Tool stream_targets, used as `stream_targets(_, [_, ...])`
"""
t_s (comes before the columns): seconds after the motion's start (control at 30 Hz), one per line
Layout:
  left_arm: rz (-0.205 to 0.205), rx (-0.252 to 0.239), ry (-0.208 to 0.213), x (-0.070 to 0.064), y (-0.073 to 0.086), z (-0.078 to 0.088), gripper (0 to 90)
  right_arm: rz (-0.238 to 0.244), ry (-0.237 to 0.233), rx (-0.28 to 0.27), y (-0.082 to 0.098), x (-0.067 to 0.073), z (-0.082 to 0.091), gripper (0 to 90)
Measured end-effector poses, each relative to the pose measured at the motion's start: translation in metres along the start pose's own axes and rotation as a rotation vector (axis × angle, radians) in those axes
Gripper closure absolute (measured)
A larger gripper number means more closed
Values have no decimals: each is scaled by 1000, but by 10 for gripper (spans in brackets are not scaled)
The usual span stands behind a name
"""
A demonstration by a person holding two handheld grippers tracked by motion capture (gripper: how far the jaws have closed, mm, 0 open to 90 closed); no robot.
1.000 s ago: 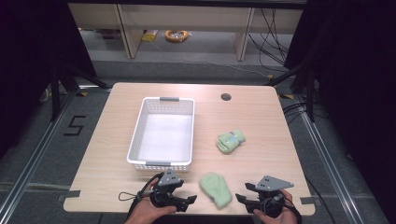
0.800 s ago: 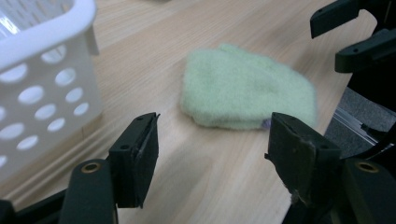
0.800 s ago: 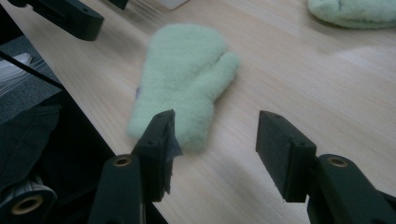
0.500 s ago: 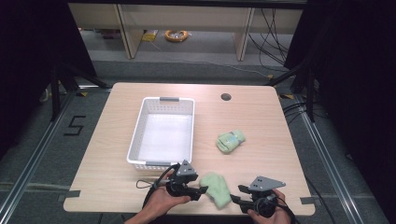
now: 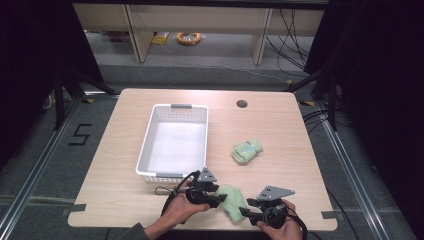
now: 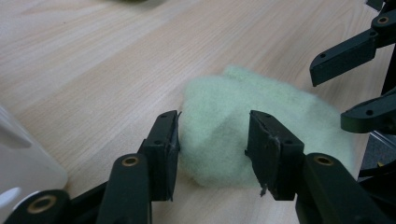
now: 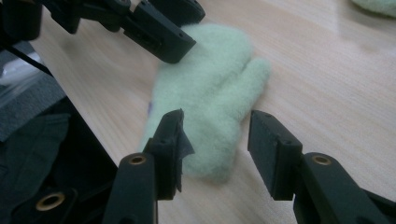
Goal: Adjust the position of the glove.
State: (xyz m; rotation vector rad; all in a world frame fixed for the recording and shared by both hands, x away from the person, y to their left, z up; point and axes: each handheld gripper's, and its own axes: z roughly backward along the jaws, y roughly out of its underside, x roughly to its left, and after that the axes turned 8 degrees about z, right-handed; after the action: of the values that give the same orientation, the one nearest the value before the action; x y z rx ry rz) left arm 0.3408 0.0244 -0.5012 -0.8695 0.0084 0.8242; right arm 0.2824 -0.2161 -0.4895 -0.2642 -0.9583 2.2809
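Observation:
A fuzzy pale green mitten (image 5: 231, 200) lies flat near the table's front edge. My left gripper (image 5: 218, 198) reaches its left end from the left. In the left gripper view the mitten (image 6: 224, 107) sits between the jaws of my left gripper (image 6: 215, 144), which have just been closing; the left pad (image 6: 169, 144) brushes the fabric without squeezing it. My right gripper (image 5: 246, 212) comes in from the right. Its jaws (image 7: 215, 140) have also been closing and straddle the mitten's (image 7: 210, 84) cuff end, with a small gap at the right pad (image 7: 266, 149).
A white plastic basket (image 5: 146, 150) stands left of centre, just behind my left hand. A second green mitten (image 5: 246, 151), bunched up, lies right of the basket. A round cable hole (image 5: 242, 104) sits at the back. The table's front edge is close under both hands.
My left gripper has slid right, up to the mitten's left end. The right gripper has shifted left onto its other end. Both pairs of jaws have narrowed around the fabric.

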Motion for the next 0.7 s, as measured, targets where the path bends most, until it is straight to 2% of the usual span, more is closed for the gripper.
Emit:
stream_targets(0.03, [14, 1, 0, -1, 1, -1, 541, -17, 8, 2, 0, 2, -3, 569])
stream_targets(0.07, [-9, 13, 0, 0, 1, -2, 546, -7, 14, 15, 1, 1, -5, 578])
stream_targets(0.1, [-10, 19, 3, 1, 2, -2, 553, -2, 13, 45, 1, 1, -6, 586])
stream_targets(0.13, [4, 9, 4, 0, 3, -4, 573, -7, 7, 51, 2, 1, -9, 602])
stream_targets(0.17, [1, 21, 3, 1, 4, -3, 588, -4, -1, 58, 3, 0, -9, 617])
stream_targets(0.23, [-2, 29, 8, 1, 4, -3, 635, -7, -8, 42, 3, 0, -11, 649])
stream_targets(0.3, [6, 19, 10, 0, 4, -3, 686, -1, -5, 52, 3, -1, -11, 667])
stream_targets(0.33, [-4, 25, 8, -1, 5, -2, 686, -2, -6, 51, 3, -1, -11, 684])
stream_targets(0.37, [-28, 31, 11, -2, 5, -1, 722, 1, -6, 32, 4, -2, -12, 738])
stream_targets(0.4, [-3, 16, 15, -4, 6, -1, 735, 1, -5, 31, 4, -2, -12, 767])
stream_targets(0.5, [6, 13, 24, -5, 7, 0, 773, 20, -8, 46, 3, -3, -9, 808])
stream_targets(0.53, [23, 15, 49, -5, 8, 2, 791, 43, -4, 43, 3, -2, -7, 824])
stream_targets(0.6, [34, 4, 65, -7, 8, 5, 803, 63, 1, 30, 2, -4, -7, 830])
stream_targets(0.67, [36, -7, 82, -10, 8, 9, 804, 87, -3, 43, -1, -6, -2, 831])
stream_targets(0.7, [43, -11, 91, -13, 9, 11, 805, 113, 3, 42, -3, -10, 1, 831])
